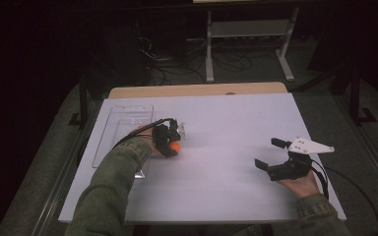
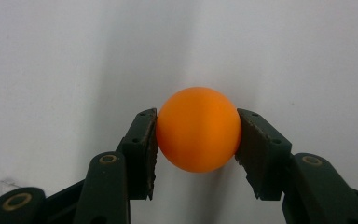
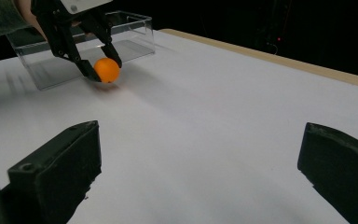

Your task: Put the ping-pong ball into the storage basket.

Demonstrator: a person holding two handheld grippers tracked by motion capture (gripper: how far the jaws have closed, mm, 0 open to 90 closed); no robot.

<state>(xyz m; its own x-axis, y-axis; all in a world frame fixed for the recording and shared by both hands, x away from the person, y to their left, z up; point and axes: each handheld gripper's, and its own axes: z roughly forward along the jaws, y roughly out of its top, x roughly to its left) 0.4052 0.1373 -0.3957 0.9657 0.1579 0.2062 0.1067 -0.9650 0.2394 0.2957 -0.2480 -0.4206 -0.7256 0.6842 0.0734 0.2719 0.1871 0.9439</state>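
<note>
1 orange ball (image 2: 198, 129), 1 clear plastic box (image 1: 124, 129), 1 white table (image 1: 236, 147), 2 grippers.

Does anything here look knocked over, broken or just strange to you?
Nothing stands out. The left hand-held gripper pinches an orange ball squarely on the white table, beside an upright clear plastic box. The right hand-held gripper is open over bare table.

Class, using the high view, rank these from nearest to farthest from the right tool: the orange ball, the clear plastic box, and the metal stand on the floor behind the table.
1. Orange ball: to the left, between the left tool's jaws.
2. Clear plastic box: farther left, near the table's left edge.
3. Metal stand: beyond the table's far edge, on the floor.

The right tool sits open at the table's right side.
</note>
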